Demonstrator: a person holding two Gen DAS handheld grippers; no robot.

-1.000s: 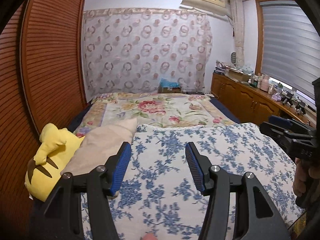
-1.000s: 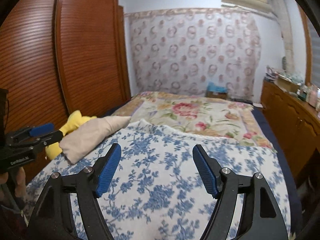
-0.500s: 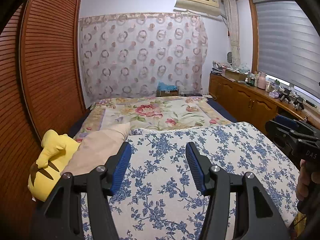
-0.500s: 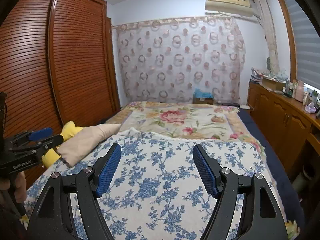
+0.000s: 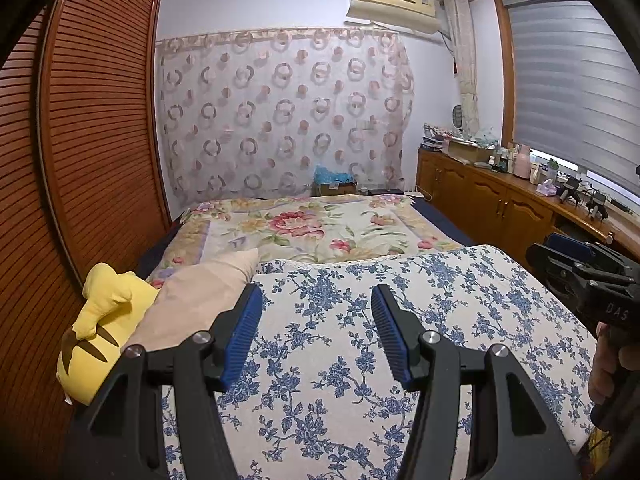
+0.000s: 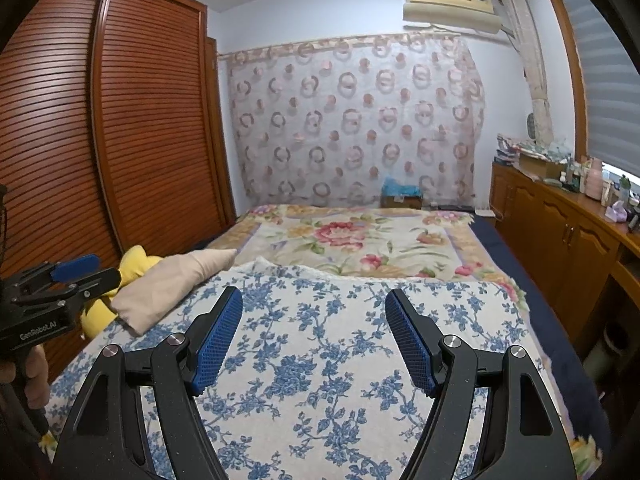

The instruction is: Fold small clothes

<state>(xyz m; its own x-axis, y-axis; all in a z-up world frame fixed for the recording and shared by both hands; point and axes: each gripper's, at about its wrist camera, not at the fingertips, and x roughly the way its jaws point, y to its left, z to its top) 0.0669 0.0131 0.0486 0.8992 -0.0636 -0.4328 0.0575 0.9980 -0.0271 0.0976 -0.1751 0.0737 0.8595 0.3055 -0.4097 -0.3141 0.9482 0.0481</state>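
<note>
A white cloth with blue flowers (image 5: 440,300) lies spread flat over the near half of the bed, and the right wrist view shows this cloth (image 6: 320,360) too. My left gripper (image 5: 316,300) hangs above its left part, open, with nothing between the blue pads. My right gripper (image 6: 314,300) hangs above its middle, open wider and also empty. Each gripper appears in the other's view: the right gripper (image 5: 580,264) at the right edge in a hand, the left gripper (image 6: 60,280) at the left edge. A beige cushion or folded cloth (image 5: 200,300) rests at the cloth's far left corner.
A yellow plush toy (image 5: 96,320) lies under the beige piece, against the brown slatted wardrobe (image 5: 100,120). A bedspread with pink flowers (image 5: 312,228) covers the far half of the bed. A wooden cabinet (image 5: 500,204) crowded with small items runs along the right wall.
Over the first half second both views tipped upward and drew back a little, so the bed sits lower and more ceiling shows. Since then nothing has moved. Both grippers' jaws stayed as they were.
</note>
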